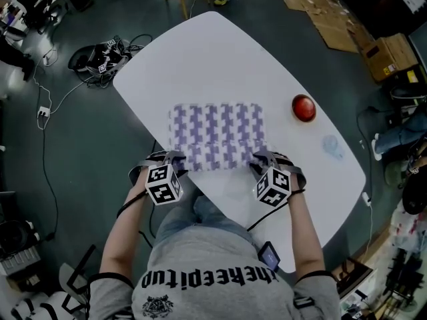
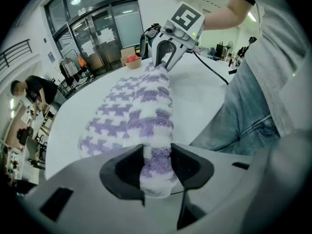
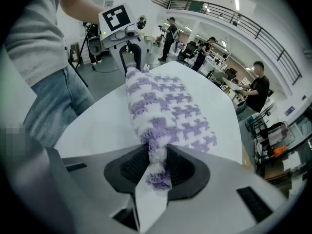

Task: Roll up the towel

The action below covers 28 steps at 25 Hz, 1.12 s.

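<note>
Roll at its first turn: left tool [image 2: 156, 168] and right tool [image 3: 155, 165] each pinch the towel's [image 1: 217, 135] near edge above the bench [image 1: 220, 65]; next, I judge, fold it forward evenly.

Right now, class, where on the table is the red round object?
In the head view the red round object sits on the white table, right of the purple-and-white towel and apart from it, near the table's right edge.

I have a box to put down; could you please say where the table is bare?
Free: the table beyond the towel, and its corner nearer than the red dome. Crowded: the towel's near edge, held by left gripper and right gripper.
</note>
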Available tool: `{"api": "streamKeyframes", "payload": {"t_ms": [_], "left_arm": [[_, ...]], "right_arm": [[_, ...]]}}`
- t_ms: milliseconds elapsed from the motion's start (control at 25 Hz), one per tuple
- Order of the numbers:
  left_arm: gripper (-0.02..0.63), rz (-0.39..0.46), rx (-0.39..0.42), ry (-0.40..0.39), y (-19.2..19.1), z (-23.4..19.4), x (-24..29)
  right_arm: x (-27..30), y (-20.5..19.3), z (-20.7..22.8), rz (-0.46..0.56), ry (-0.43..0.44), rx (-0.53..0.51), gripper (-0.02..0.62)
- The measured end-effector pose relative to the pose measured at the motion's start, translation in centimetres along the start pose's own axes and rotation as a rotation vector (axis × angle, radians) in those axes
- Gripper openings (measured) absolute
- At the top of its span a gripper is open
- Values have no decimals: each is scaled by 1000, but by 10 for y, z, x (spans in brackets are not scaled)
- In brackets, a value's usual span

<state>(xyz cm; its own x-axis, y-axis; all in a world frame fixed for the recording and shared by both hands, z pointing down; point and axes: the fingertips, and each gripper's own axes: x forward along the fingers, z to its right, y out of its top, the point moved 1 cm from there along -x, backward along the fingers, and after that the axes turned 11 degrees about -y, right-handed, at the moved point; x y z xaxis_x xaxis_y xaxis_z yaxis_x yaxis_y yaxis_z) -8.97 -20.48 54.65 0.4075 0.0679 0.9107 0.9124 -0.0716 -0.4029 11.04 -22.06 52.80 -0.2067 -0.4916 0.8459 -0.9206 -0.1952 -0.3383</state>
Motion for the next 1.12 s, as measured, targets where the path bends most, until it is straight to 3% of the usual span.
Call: {"api": "streamKeyframes", "payload": {"t_ms": [80,160,360,520,1120], "left_arm": [[152,26,-40,-13,29,-71,3],[152,46,-70,-18,44,-118,14],[153,77,-97,-1,27,-87,11],[155,99,-125,19,25,-108,0],[158,162,-192,106,53,-165,11]], "right_arm": [[29,-8,74,13,10,25,100],[55,-17,119,24,9,39,100],[41,-11,84,41,-28,61,100],[46,-1,102,47,-51,75,100],[75,-25,158,49,-180,155,109]]}}
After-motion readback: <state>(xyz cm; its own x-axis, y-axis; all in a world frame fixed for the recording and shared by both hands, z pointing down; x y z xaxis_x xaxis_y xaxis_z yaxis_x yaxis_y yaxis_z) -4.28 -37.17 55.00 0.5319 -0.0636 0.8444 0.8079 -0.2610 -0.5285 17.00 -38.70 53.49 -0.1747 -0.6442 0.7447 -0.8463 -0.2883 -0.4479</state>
